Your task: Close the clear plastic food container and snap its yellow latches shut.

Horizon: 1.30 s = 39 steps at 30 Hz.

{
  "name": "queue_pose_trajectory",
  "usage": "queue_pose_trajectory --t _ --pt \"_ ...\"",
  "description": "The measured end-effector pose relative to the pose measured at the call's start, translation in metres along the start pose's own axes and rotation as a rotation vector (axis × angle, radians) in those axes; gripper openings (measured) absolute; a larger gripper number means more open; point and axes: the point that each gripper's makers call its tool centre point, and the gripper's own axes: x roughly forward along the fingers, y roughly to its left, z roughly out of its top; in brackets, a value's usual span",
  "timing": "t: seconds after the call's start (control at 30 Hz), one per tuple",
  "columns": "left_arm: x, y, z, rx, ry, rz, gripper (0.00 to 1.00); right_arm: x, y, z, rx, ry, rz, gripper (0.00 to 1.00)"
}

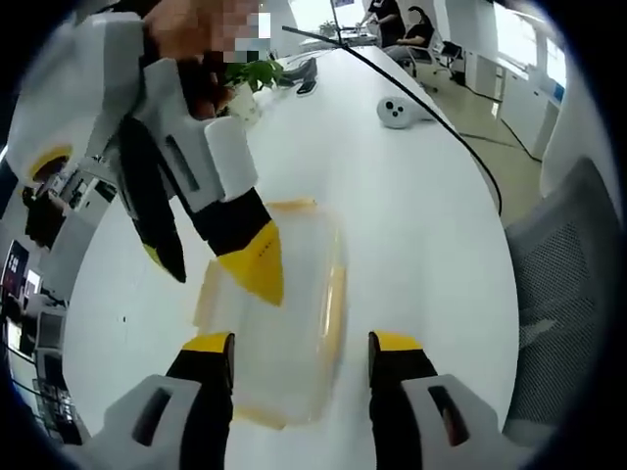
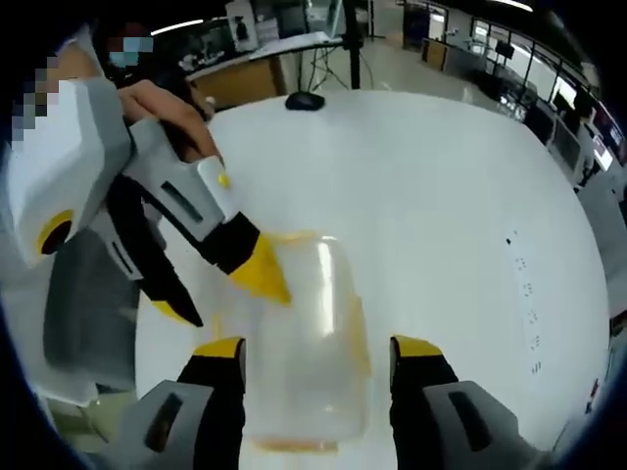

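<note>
The clear plastic food container (image 1: 279, 313) lies flat on the white table (image 1: 411, 225), directly ahead of the left gripper (image 1: 302, 345) and between its two yellow-tipped jaws, which stand wide apart and grip nothing; a yellow latch (image 1: 335, 305) runs along the container's side nearer the right-hand jaw; whether the latch is snapped down cannot be told from the blurred frame. In the right gripper view the same container (image 2: 309, 333) sits between the spread jaws of the right gripper (image 2: 318, 348), which likewise holds nothing; its lid appears seated on the base, with a yellow edge (image 2: 294, 443) at the near end.

In the left gripper view the right gripper (image 1: 220, 259) reaches in from the upper left, jaws apart, one yellow tip over the container's far corner; contact cannot be confirmed. In the right gripper view the left gripper (image 2: 230, 289) enters from the left, one tip at the container's far left corner; a hand (image 2: 162, 108) grips its body.

Beyond the container, in the left gripper view: a black cable (image 1: 441, 117) crossing the table; a small white device (image 1: 397, 112); a potted plant (image 1: 250, 78); a grey mesh chair (image 1: 563, 284) beside the right-hand jaw. In the right gripper view a dark mouse-like object (image 2: 305, 100) lies at the far table edge.
</note>
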Motion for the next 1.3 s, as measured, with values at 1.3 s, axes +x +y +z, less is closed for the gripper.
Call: queue_pose_trajectory --t 1.3 --pt "0.014 0.02 -0.023 0.033 0.089 -0.064 0.81 -0.005 0.022 -0.044 -0.034 0.057 -0.07 0.78"
